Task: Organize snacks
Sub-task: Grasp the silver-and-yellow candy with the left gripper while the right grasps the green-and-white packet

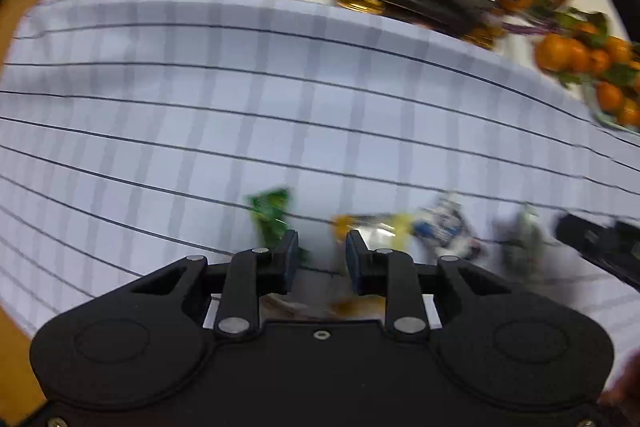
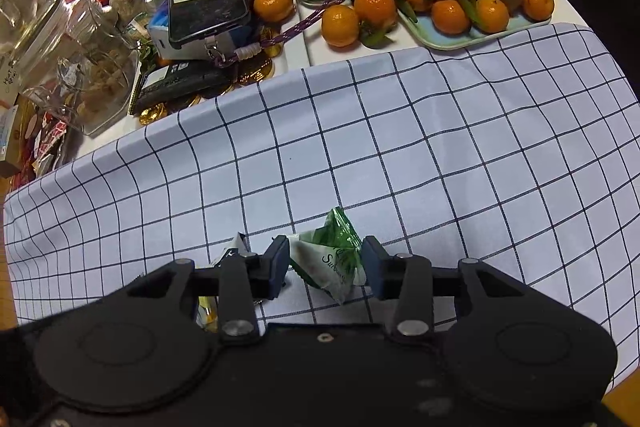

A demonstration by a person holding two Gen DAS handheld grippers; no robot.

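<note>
The right gripper (image 2: 325, 267) stands with its jaws apart on either side of a green-and-white packet (image 2: 330, 255). Both pads sit close to the packet, at or near touching its edges; no squeeze shows in the wrapper. The packet lies on the checked cloth (image 2: 400, 147), near the front edge.

The left gripper (image 1: 322, 259) is apart and holds nothing. Its view is motion-blurred. Ahead of it on the cloth lie a green packet (image 1: 270, 213), a yellow wrapper (image 1: 368, 223) and a blue-and-white packet (image 1: 446, 225); a darker item farther right is too blurred to identify.

Handling, judged from appearance: the packets are small, light, sealed in thin glossy film. The film is slippery and crumples readily, and the contents may crush under hard pressure.

- Grip across the puffed body, not the flat crimped ends, which fold and slip.
- Close gently until the film gives.
- Expect a packet to slide on the cloth if only one pad makes contact first.
</note>
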